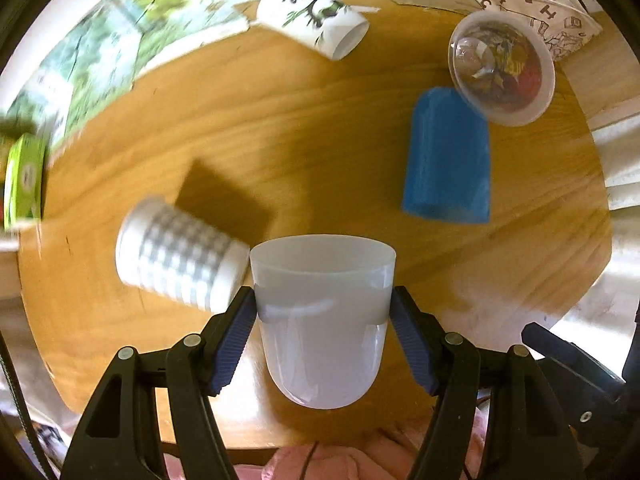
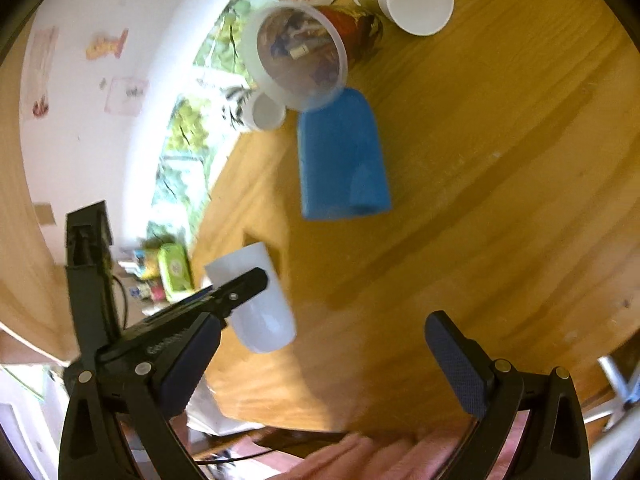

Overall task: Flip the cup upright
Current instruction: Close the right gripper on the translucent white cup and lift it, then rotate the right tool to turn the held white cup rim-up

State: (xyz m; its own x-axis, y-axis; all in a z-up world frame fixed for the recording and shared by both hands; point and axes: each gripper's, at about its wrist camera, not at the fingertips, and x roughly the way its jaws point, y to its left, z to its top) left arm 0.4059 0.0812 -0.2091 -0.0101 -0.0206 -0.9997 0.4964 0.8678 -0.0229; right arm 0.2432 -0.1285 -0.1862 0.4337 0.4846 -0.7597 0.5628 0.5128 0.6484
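Left wrist, translucent cup (image 1: pixel 322 320) between left tongs (image 1: pixel 322 314)

Readable writing is scarce. Large hand-drawn black letters, among them what look like a "K", "T" and "H", cover the white printed paper bag (image 1: pixel 532 4) just behind the clear plastic lidded cup (image 1: pixel 502 68), but they form no legible word. Embossed lettering on a black gripper arm (image 2: pixel 168 340) is too blurred to read.
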